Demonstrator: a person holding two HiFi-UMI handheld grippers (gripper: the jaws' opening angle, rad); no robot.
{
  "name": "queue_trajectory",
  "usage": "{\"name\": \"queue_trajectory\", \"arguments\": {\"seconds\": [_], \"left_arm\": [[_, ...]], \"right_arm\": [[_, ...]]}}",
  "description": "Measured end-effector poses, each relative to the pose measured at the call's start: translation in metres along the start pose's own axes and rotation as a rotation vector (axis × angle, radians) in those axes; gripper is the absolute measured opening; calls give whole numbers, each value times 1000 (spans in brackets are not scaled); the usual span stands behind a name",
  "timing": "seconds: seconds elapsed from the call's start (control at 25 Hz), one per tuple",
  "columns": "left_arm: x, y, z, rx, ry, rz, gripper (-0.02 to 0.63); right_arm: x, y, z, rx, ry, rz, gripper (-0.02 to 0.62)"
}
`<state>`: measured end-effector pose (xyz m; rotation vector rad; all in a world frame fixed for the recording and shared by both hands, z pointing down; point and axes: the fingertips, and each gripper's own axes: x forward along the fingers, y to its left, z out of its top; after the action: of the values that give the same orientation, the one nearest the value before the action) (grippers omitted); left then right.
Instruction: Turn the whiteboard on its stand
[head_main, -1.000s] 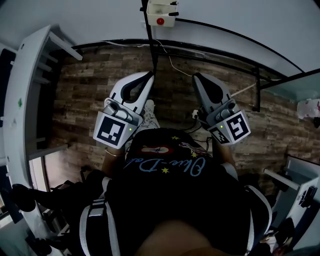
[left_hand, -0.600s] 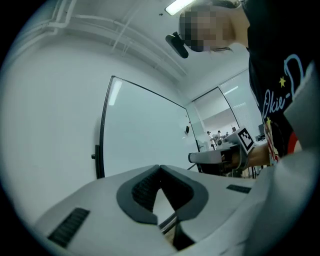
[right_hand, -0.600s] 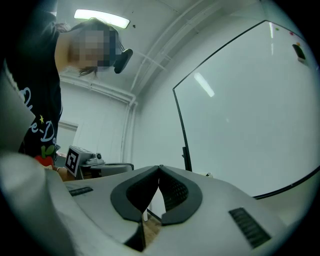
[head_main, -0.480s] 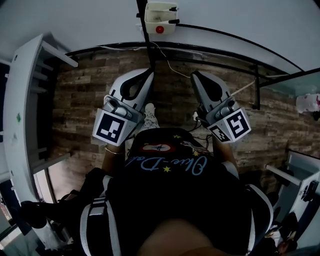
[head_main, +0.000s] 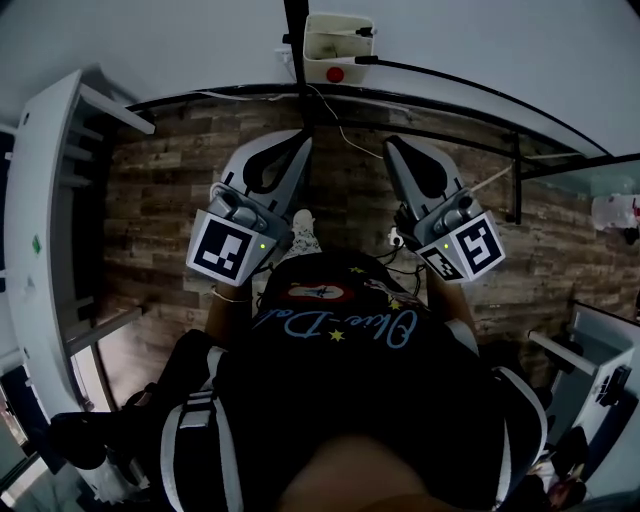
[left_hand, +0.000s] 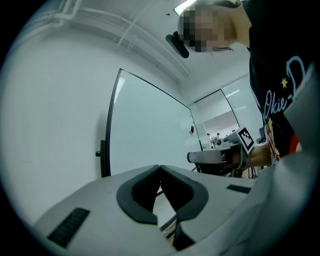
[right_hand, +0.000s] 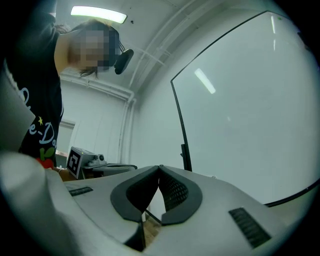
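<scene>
One whiteboard (right_hand: 250, 110), black-framed, stands upright on its stand (head_main: 440, 128), ahead of both grippers and clear of their tips; one black post (left_hand: 105, 155) runs along its edge; one small white box (head_main: 335, 40) with a red button sits beside that post; below lies a wood floor (head_main: 150, 200); the left gripper (left_hand: 160, 168) has its fingers pressed together, nothing between them; the right gripper (right_hand: 159, 168) likewise, tips meeting on nothing; the two point at the board side by side.
</scene>
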<state>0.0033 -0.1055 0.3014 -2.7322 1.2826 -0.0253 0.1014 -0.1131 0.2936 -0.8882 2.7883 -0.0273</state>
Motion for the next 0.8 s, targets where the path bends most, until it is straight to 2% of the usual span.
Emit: {"name": "queue_trajectory", "arguments": {"seconds": [0.28, 0.8], "left_arm": [[2, 30, 0, -10, -12, -12, 11], [21, 72, -5, -30, -27, -94, 11]], "right_arm": [[31, 0, -2, -5, 4, 5, 23], [72, -12, -3, -35, 26, -39, 23]]}}
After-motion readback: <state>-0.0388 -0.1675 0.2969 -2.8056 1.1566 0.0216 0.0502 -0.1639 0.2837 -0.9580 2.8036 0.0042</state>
